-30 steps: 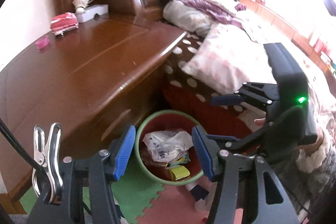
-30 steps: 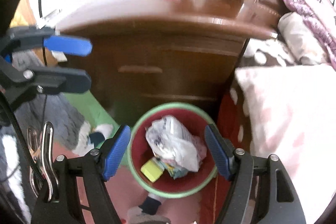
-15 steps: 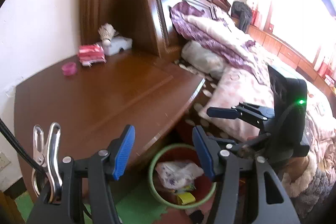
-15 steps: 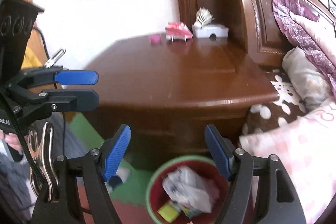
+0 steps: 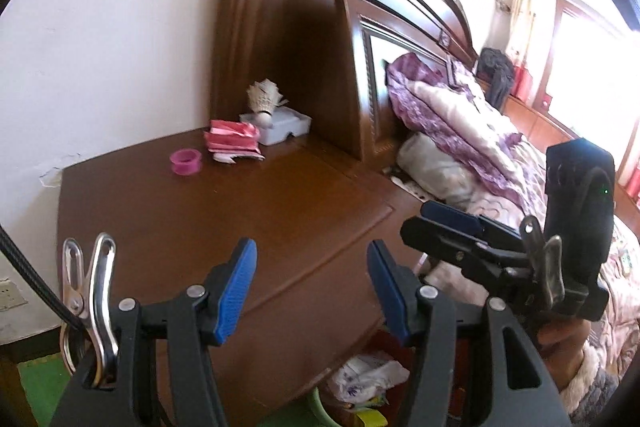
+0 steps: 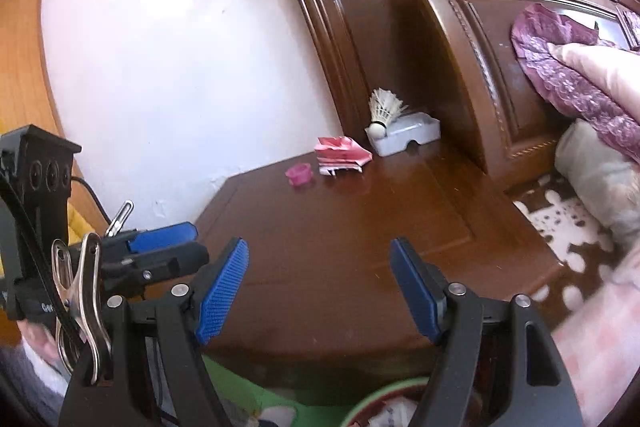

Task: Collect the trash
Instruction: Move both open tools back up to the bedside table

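The left gripper is spreading its blue pads apart, and nothing is sitting between them. The right gripper is also standing wide, with nothing between its pads. Both are hanging over the near edge of a brown wooden surface.

In the left view, the right gripper is showing on the right side, just beside the bed. A hand in a fuzzy sleeve is holding it from below.

Far back on the surface, a small pink ring is lying by itself. Just to its right, a pink crumpled wrapper is lying. Right behind the wrapper, a white box is sitting in the far corner, by the tall brown headboard. A white shuttlecock is resting on the box.

Down below the near edge of the surface, a bin with a green rim is peeking out on the floor. A white crumpled bag and a yellow scrap are lying inside it.
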### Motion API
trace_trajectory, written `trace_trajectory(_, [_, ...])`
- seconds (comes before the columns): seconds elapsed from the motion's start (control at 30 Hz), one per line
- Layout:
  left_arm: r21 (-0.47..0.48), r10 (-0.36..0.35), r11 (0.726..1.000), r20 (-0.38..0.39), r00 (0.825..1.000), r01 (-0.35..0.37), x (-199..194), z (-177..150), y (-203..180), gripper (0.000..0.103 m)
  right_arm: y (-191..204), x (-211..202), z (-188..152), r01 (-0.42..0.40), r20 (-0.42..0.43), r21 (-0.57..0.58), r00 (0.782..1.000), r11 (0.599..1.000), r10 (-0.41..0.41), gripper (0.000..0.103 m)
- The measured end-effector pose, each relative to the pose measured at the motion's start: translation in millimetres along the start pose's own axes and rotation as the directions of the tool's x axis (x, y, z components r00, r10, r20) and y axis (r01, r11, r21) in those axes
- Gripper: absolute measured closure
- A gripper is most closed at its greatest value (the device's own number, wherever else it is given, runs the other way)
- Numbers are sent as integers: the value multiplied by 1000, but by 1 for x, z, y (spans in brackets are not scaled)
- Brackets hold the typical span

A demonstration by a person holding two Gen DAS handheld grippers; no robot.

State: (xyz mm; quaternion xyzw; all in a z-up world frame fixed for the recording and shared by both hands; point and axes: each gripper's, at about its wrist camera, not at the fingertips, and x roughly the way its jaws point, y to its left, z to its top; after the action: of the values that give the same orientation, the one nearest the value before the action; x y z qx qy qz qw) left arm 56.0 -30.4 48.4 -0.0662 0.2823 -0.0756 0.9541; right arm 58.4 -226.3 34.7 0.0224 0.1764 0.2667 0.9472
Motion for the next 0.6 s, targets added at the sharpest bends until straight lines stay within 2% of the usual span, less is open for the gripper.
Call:
trace_trajectory(0.17, [-12, 43, 999, 46, 998, -42, 0, 4, 14, 42, 12, 21, 5, -20, 11, 13, 1000, 1000, 20, 28])
trace_trajectory(0.33, [-36, 70, 997, 61, 996, -68, 2, 11, 29, 42, 18, 39, 5, -31, 32, 25, 999, 999, 30, 28])
trace_trajectory(0.6, [-107, 123, 987, 32, 992, -119, 22, 19, 57, 42, 11, 65, 11, -49, 42, 78, 998, 996, 46, 28])
